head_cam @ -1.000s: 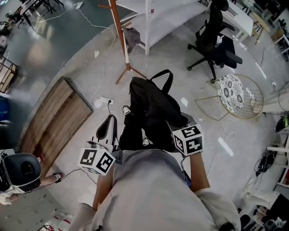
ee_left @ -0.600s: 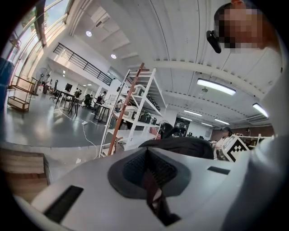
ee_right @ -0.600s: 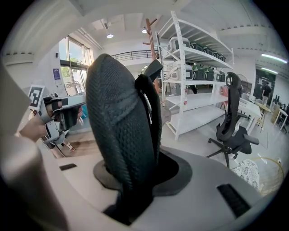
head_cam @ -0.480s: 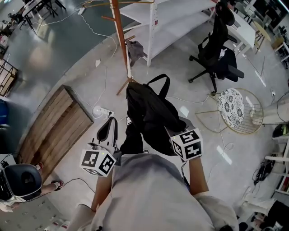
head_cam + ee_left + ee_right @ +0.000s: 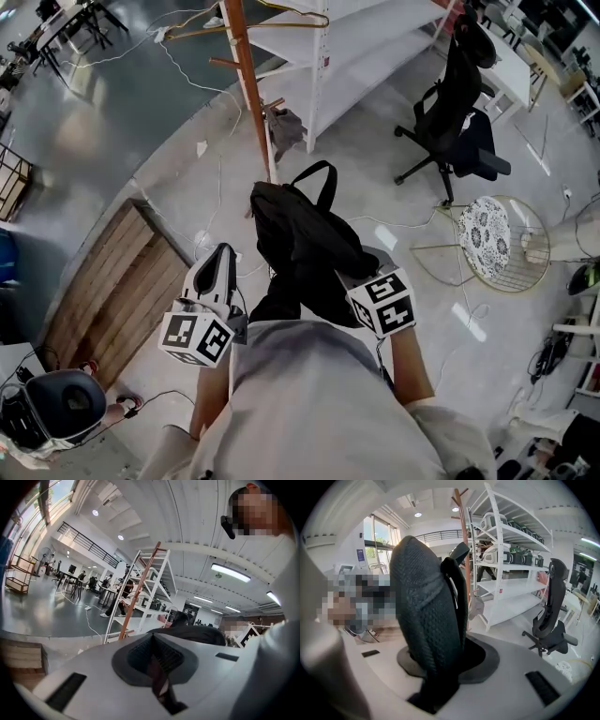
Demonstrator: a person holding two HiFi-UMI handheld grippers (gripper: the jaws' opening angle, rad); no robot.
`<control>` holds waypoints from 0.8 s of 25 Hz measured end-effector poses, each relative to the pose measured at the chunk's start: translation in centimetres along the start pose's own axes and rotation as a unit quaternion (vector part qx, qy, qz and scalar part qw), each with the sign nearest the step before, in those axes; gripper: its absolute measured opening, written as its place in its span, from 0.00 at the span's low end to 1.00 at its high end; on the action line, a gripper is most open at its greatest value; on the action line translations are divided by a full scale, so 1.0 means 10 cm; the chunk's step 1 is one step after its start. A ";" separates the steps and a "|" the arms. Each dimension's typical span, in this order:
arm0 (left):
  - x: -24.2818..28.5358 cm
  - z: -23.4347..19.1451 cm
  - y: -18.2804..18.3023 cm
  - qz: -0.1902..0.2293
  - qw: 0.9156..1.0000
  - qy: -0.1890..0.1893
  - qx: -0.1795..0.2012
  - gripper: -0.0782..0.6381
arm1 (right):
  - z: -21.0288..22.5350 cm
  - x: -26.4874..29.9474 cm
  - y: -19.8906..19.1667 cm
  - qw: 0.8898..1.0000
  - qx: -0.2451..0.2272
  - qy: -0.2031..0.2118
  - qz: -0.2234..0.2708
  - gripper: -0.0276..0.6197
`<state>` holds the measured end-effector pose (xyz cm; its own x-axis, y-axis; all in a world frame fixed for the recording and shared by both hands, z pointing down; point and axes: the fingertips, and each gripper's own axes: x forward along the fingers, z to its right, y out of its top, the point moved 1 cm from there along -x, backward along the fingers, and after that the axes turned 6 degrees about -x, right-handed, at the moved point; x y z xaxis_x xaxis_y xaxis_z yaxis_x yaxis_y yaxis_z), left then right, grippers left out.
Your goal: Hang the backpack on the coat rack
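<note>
The black backpack (image 5: pixel 305 246) hangs in the air in front of me, its top loop (image 5: pixel 317 178) pointing toward the rack. My right gripper (image 5: pixel 361 270) is shut on its padded mesh shoulder strap (image 5: pixel 425 616), which fills the gap between the jaws in the right gripper view (image 5: pixel 447 658). The brown wooden coat rack (image 5: pixel 251 89) stands just beyond the bag; its pole (image 5: pixel 464 550) rises behind the strap. To the left of the bag my left gripper (image 5: pixel 220 258) is held level, shut and empty, apart from the bag. The left gripper view shows its jaws closed together (image 5: pixel 153 639), the rack pole (image 5: pixel 136 597) ahead.
White metal shelving (image 5: pixel 361 37) stands right behind the rack. A black office chair (image 5: pixel 455 108) and a wire chair with a patterned cushion (image 5: pixel 492 225) are to the right. A wooden board (image 5: pixel 108 272) lies on the floor at left. Cables (image 5: pixel 187 66) cross the floor.
Both grippers and the backpack have moved forward toward the coat rack, which now stands closer. The grip on the strap is unchanged.
</note>
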<state>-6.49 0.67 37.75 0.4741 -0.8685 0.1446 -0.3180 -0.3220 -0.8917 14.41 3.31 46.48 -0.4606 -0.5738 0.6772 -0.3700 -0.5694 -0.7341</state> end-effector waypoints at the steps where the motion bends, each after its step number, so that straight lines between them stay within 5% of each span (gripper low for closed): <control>1: 0.08 -0.03 0.07 0.001 1.000 -0.002 0.000 0.11 | 0.03 0.04 0.08 1.000 0.000 0.002 0.000 0.24; 20: 1.09 -1.09 0.77 0.024 0.999 -0.008 -0.022 0.11 | 0.34 0.82 1.44 0.999 -0.037 0.017 0.011 0.24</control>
<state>-12.71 -15.37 37.09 0.4697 -0.8777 0.0955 -0.3754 -0.2965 -0.8781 8.07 -11.64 41.60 -0.4963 -0.5647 0.6594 -0.4172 -0.5109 -0.7516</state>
